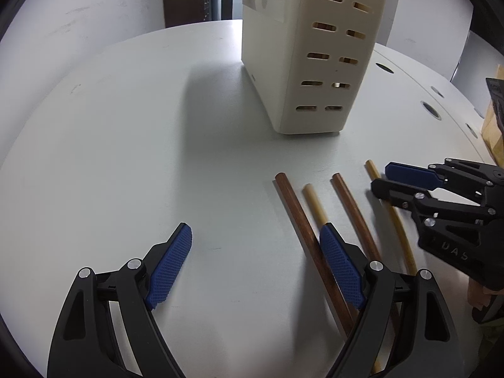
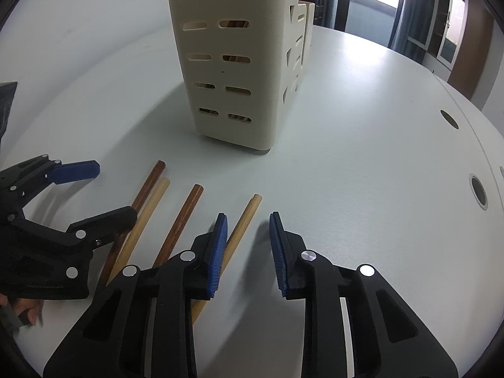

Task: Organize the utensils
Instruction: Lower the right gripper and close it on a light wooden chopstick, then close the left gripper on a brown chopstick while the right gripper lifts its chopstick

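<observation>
- Hovering low over the white table [image 1: 126,145], the left gripper [image 1: 255,261] has its jaws spread wide with nothing between its blue pads [image 1: 171,264]; the right-hand pad overlaps a pale chopstick [image 1: 316,203] in this view, and contact cannot be confirmed.
- The right gripper [image 2: 247,245] is also parted and holds nothing. Its left pad sits over the rightmost pale chopstick [image 2: 244,220]; the other pad is on bare table to the right of that stick.
- Four chopsticks lie flat on the table, roughly side by side, fanning slightly. From the right wrist view, left to right: dark brown chopstick [image 2: 148,186], pale chopstick [image 2: 151,204], dark brown chopstick [image 2: 184,217], then the pale one under the right gripper.
- The two leftmost sticks lie just beside each other near their far ends; the others are apart.
- In the left wrist view the right gripper [image 1: 381,178] enters from the right, its lower finger crossing the outermost pale stick [image 1: 373,170].
- Beyond the sticks, near but not touching them, a cream slotted holder [image 2: 226,63] stands upright on the table. Brownish shapes show through its slots; what they are cannot be determined.
- Round holes [image 2: 478,190] mark the table's far right portion.
</observation>
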